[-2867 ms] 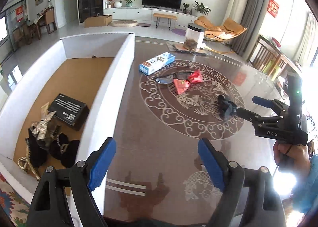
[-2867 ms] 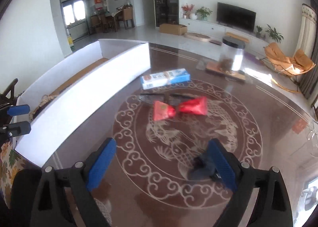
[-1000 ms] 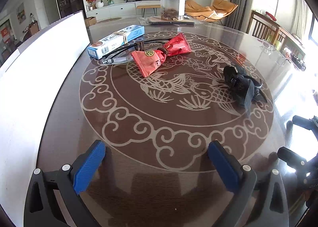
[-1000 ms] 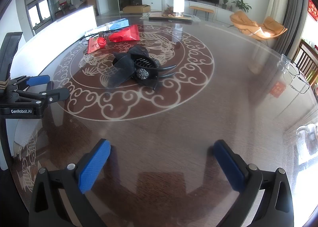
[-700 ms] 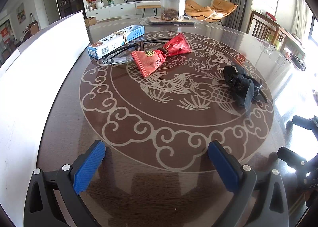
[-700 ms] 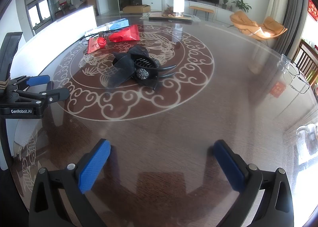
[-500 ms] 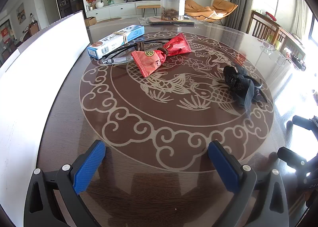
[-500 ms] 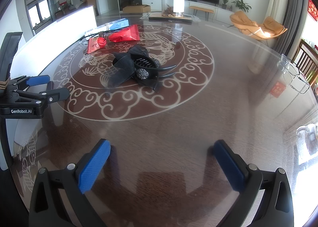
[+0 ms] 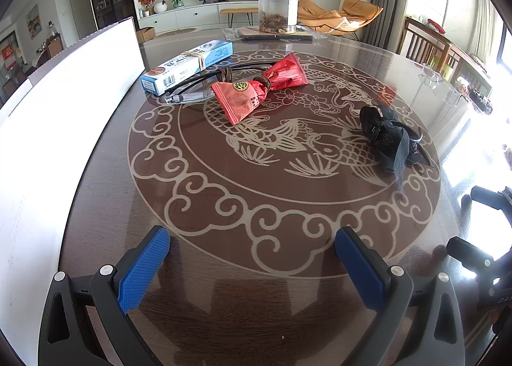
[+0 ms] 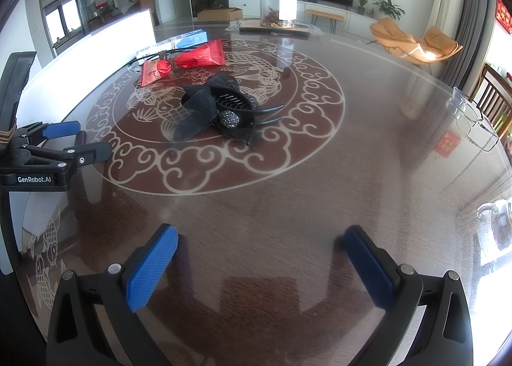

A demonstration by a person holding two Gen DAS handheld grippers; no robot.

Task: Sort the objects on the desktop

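Note:
A black hair clip with a gauze bow (image 9: 388, 134) (image 10: 220, 109) lies on the round brown table (image 9: 256, 302), right of centre. Further back lie a red snack packet (image 9: 256, 87) (image 10: 185, 60), a pair of glasses (image 9: 188, 92) and a blue and white box (image 9: 188, 65) (image 10: 179, 41). My left gripper (image 9: 252, 257) rests low over the near table edge, open and empty. My right gripper (image 10: 260, 257) is open too, well short of the hair clip. Each gripper shows at the edge of the other's view.
A white-walled sorting box (image 9: 64, 103) (image 10: 96, 58) runs along the table's left side. A clear jar (image 9: 276, 7) (image 10: 276, 4) stands on a tray at the far edge. Clear glasses (image 10: 473, 122) lie at the right rim. Chairs stand beyond the table.
Since 2.9 s ago both grippers have dropped low to the near edge and the hair clip now lies free on the table. Over the last second nothing has moved.

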